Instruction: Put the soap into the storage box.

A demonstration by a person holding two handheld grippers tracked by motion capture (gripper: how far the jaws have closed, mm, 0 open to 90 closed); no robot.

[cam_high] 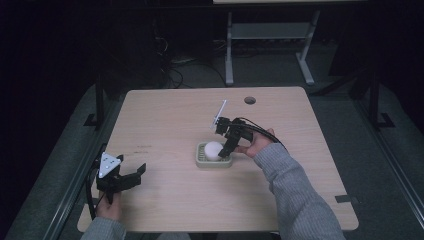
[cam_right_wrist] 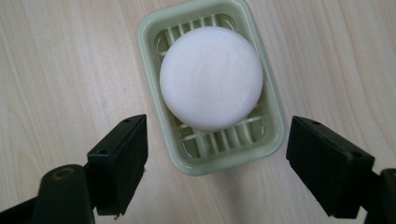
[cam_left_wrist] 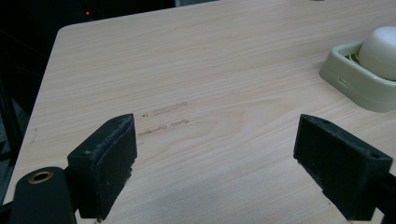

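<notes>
A round white soap bar (cam_high: 213,149) (cam_right_wrist: 210,77) rests in a pale green slatted soap dish (cam_high: 201,162) (cam_right_wrist: 273,126) near the middle of the wooden table. My right gripper (cam_high: 228,148) (cam_right_wrist: 215,168) hovers just above the dish's right end, open, its jaws standing wide on either side of the dish with nothing between them. My left gripper (cam_high: 135,176) (cam_left_wrist: 215,172) is open near the table's front left corner, low over bare wood. In the left gripper view the dish (cam_left_wrist: 355,86) and soap (cam_left_wrist: 380,51) lie at the far right.
The table (cam_high: 165,115) has a round cable hole (cam_high: 249,100) at its back edge and faint scuff marks (cam_left_wrist: 163,119) ahead of my left gripper. A second desk's legs (cam_high: 229,50) stand on the dark floor behind.
</notes>
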